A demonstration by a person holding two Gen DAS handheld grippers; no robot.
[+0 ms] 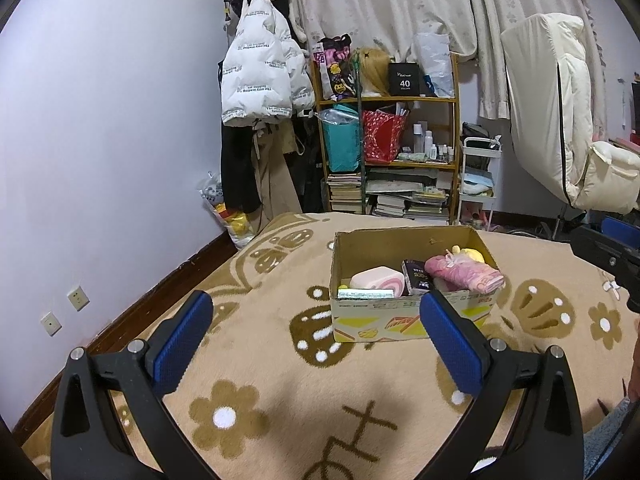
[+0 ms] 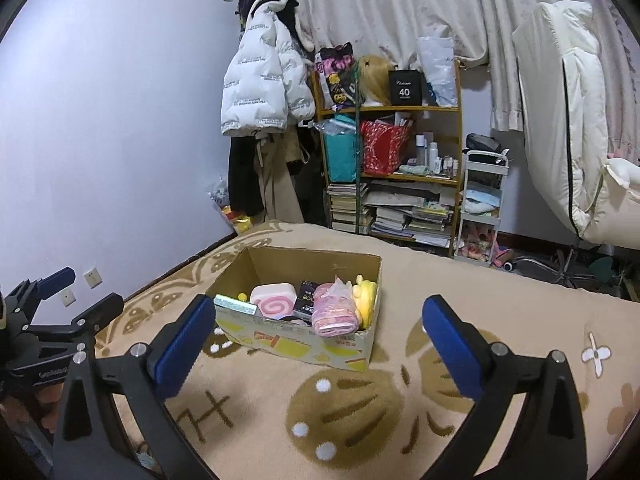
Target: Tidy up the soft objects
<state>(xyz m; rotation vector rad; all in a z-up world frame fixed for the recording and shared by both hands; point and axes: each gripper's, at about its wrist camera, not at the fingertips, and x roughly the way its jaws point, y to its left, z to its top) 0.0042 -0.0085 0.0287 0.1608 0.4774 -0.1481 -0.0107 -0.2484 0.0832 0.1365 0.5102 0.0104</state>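
Observation:
A cardboard box [image 1: 360, 244] [image 2: 304, 260] stands on a beige patterned blanket. Inside lie a pink swirl-roll plush [image 1: 378, 280] [image 2: 274, 300], a rolled pink towel [image 1: 464, 274] [image 2: 334, 312], a yellow plush [image 1: 472, 254] [image 2: 366, 296], a black packet [image 1: 416, 278] [image 2: 306, 300] and a silvery pack [image 1: 364, 293] [image 2: 234, 304]. My left gripper [image 1: 316, 324] is open and empty, just short of the box's near wall. My right gripper [image 2: 318, 326] is open and empty, in front of the box's near right corner. The left gripper [image 2: 80, 294] shows at the left edge of the right wrist view.
The blanket [image 1: 280, 392] [image 2: 500, 300] covers a bed beside a lilac wall [image 1: 100, 140]. Beyond the bed stand a cluttered wooden shelf [image 1: 388, 140] [image 2: 392, 152], hanging coats [image 1: 260, 72], a white cart [image 1: 478, 176] and a cream chair [image 1: 560, 120].

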